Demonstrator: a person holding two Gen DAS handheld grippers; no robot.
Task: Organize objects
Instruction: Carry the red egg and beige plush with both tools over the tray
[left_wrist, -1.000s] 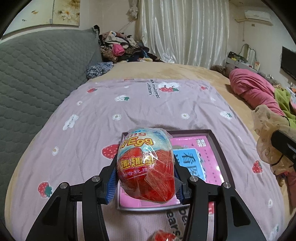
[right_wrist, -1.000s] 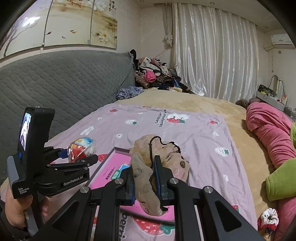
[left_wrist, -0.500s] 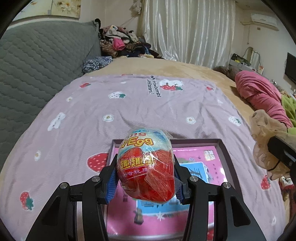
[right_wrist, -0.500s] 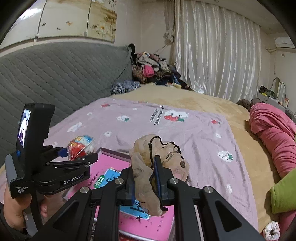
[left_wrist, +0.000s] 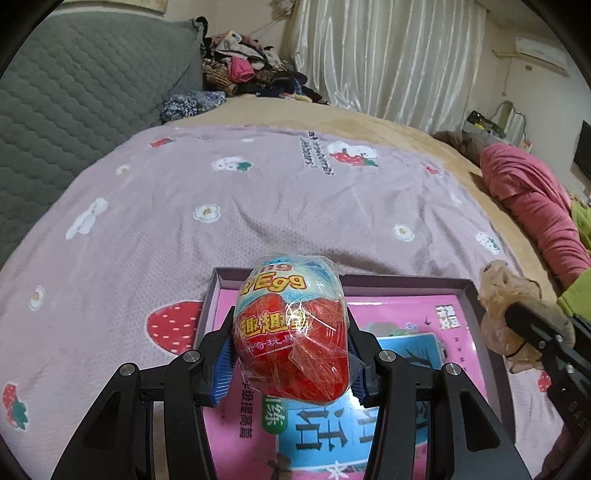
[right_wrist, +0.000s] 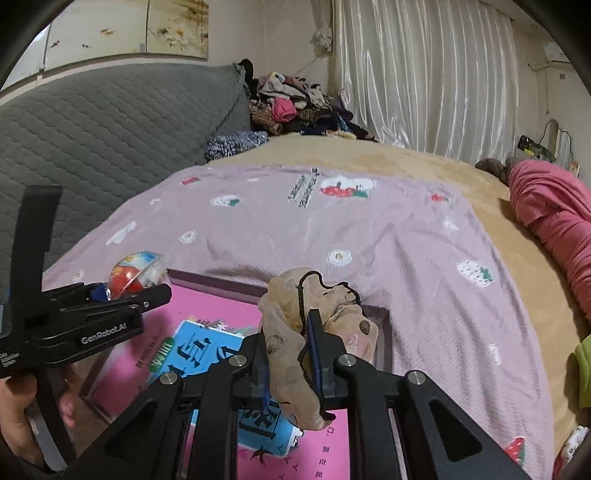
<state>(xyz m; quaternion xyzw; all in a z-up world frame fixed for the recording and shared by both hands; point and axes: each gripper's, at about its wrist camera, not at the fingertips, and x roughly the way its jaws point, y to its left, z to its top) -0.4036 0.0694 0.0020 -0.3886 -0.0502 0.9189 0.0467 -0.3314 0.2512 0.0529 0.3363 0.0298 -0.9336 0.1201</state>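
Carrying two items over the open box

Holding the wrapped toy egg (left_wrist: 291, 328) in our left gripper (left_wrist: 291, 354), we keep the blue pads pressed on its two sides, so it rides clear above the shallow purple box (left_wrist: 476, 295) and near the box's far left corner. Our right gripper (right_wrist: 291, 354) is closed on the beige spotted cloth pouch (right_wrist: 295, 332), which droops between the jaws over the box's far right part. A pink workbook (left_wrist: 402, 310) already lies flat in the box, so both items can likely be lowered onto it. Beyond the box's far edge the strawberry-print sheet (left_wrist: 258, 192) gives open room; the quilted headboard (left_wrist: 74, 96) bounds the left.
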